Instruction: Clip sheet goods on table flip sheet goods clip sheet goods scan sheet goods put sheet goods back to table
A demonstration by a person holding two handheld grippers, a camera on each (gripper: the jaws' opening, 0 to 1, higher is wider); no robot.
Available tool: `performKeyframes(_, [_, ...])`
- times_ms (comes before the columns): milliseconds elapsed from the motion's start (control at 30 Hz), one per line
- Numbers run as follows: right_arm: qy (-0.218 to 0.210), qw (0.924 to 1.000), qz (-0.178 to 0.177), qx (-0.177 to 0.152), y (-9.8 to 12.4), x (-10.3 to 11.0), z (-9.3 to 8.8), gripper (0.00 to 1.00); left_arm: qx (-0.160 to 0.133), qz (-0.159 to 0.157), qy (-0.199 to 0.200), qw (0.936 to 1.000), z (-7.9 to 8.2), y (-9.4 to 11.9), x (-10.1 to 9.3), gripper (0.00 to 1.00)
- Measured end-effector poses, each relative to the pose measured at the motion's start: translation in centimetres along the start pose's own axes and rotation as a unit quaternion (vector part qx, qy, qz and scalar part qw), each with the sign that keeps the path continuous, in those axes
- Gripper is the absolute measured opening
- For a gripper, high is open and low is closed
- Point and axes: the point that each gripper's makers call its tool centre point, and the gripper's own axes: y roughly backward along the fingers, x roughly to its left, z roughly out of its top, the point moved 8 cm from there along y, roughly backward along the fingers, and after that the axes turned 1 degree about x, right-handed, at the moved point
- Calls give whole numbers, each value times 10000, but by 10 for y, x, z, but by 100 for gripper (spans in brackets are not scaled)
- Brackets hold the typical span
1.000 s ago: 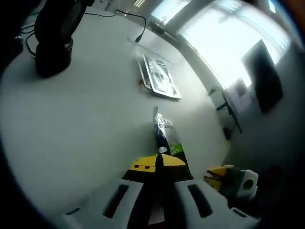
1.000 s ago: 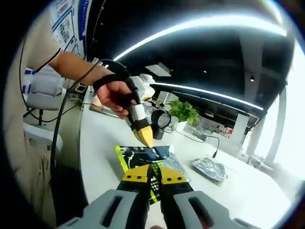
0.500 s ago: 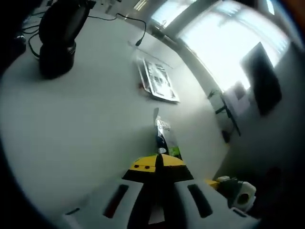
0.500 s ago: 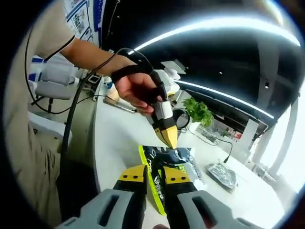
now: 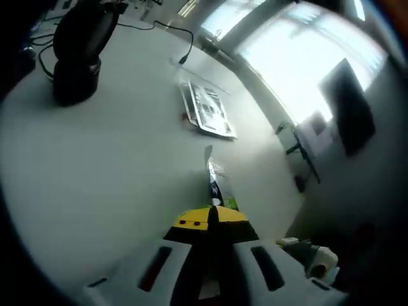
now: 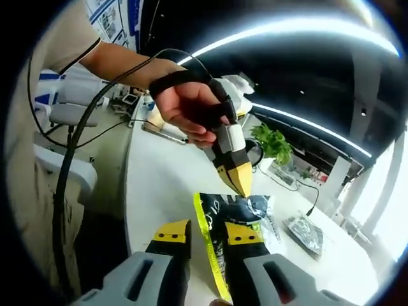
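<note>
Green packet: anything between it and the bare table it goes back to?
Nothing visible. The left tongs are shut on the green packet, held above the white table. The silver packet and the black stand lie farther off. The right tongs are open around the packet's edge.

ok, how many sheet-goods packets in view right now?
2. The green-edged packet hangs from the left gripper, between the right gripper jaws. A silver packet lies flat on the table.

Bare table (image 5: 115, 159) between black stand (image 5: 76, 57) and silver pack (image 5: 209, 109)
</note>
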Motion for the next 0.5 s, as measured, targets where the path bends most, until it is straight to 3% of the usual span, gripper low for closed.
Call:
performKeyframes(233, [344, 9989, -252, 183, -7, 2, 1, 16, -44, -15, -23, 10000, 3, 1, 1, 0])
performKeyframes(333, [404, 9983, -332, 258, -7, 3, 1, 12, -49, -9, 4, 10000, 2, 0, 1, 0])
performKeyframes(433, [472, 9973, -433, 355, -5, 4, -2, 2, -41, -86, 10, 10000, 2, -1, -2, 0])
performKeyframes(500, [373, 9976, -522, 273, -4, 3, -3, 0, -64, -68, -125, 9999, 2, -1, -2, 0])
